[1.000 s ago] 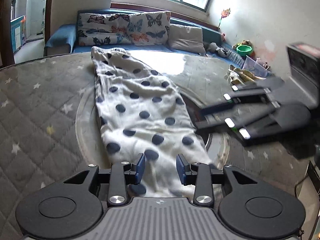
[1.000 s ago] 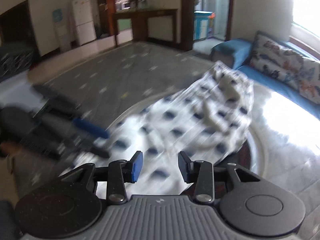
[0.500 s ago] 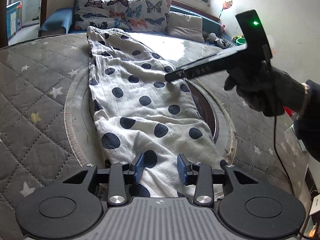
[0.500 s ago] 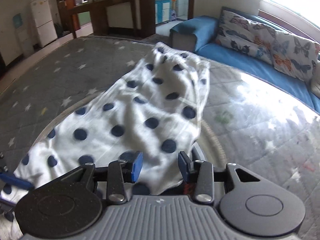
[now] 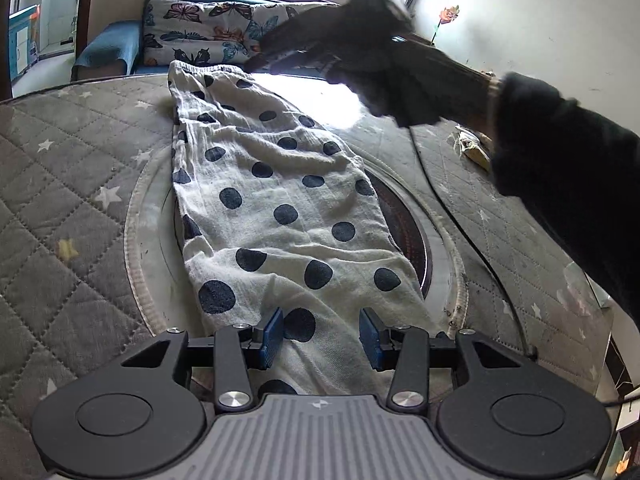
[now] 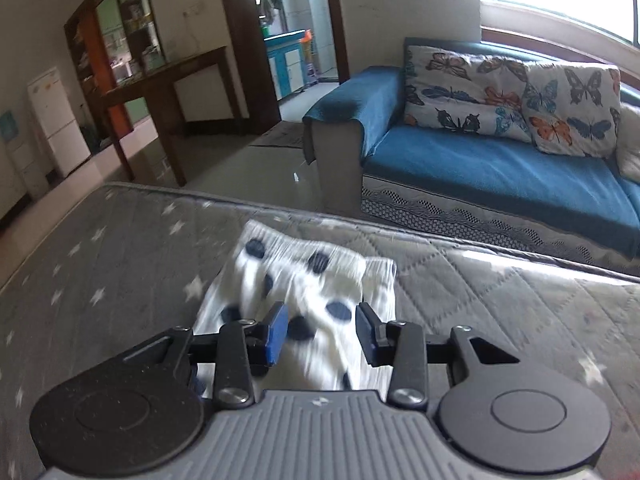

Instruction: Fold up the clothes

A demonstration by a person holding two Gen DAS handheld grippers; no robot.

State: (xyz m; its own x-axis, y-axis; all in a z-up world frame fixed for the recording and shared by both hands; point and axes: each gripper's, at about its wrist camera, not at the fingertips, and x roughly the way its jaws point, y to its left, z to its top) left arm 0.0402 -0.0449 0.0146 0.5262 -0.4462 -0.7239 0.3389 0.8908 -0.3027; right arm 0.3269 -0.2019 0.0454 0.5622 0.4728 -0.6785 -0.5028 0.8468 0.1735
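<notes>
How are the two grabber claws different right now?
The left gripper sits at the near end of the polka-dot cloth; the right gripper is over its far end, toward the blue sofa. The left view is sharp, the right view blurred. Both are open, holding nothing, with blue pads.

The left gripper (image 5: 321, 336) sits low at the bottom centre of its own view, its two blue-padded fingers (image 5: 272, 333) spread apart with nothing clamped between them. The right gripper (image 6: 322, 334) fills the bottom centre of its view likewise, jaws parted and empty. In the left wrist view a dark-gloved hand (image 5: 384, 76) reaches in from the right edge toward the upper centre of the frame, a black sleeve (image 5: 568, 184) trailing down the right side, gripping the right tool's handle, slightly blurred.
</notes>
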